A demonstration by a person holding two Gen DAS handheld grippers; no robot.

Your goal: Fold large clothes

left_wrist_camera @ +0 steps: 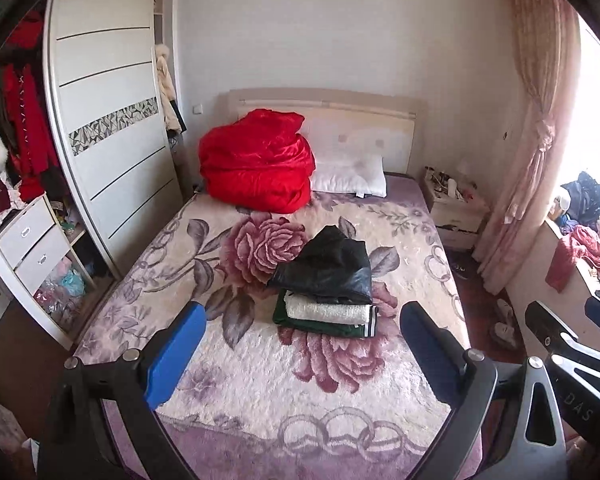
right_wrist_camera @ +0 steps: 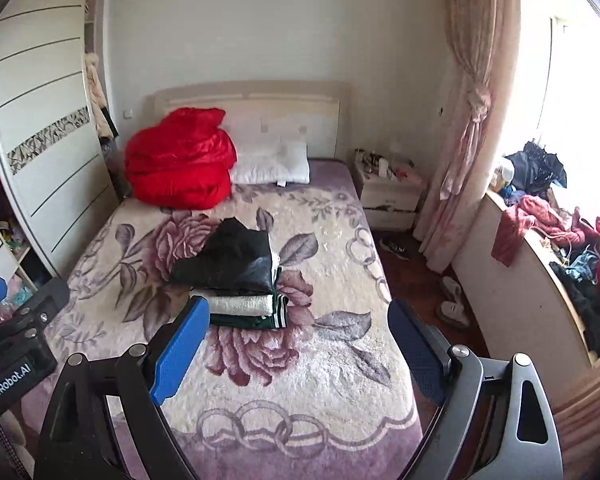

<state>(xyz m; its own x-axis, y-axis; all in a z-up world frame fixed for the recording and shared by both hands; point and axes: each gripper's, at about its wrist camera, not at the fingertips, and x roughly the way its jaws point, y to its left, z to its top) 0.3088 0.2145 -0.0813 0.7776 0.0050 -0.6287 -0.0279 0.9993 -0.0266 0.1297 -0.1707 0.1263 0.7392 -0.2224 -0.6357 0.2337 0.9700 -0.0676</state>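
And there's our stack of clothes (left_wrist_camera: 326, 292), sitting mid-bed on the flowered blanket (left_wrist_camera: 260, 380), right over the big rose print. We count three pieces in it: a dark green garment (left_wrist_camera: 320, 322) at the bottom, a white knit (left_wrist_camera: 328, 312) folded on that, and a black jacket (left_wrist_camera: 324, 268) slumped on top (that one looks loosely laid rather than squared off, we'd judge). The stack's long axis runs across the bed, roughly crosswise to our line of approach.

Now the grippers. We've got two of them, both held back near the foot of the bed, well apart from the stack, which lies straight ahead and farther up the bed. The left gripper (left_wrist_camera: 300, 354) has its blue pads spread wide with nothing between them. Same story for the right gripper (right_wrist_camera: 298, 346): jaws wide, holding nothing. From the right wrist view the stack sits ahead and left of centre; from the left view it's almost dead centre, so we'd call the left the better lined up, though neither is clearly nearer.

Farther out: one red quilt (left_wrist_camera: 256, 164) bundled at the headboard, one white pillow (left_wrist_camera: 350, 178) beside it, one nightstand (left_wrist_camera: 456, 204), and more loose clothes (right_wrist_camera: 556, 216) heaped by the window.
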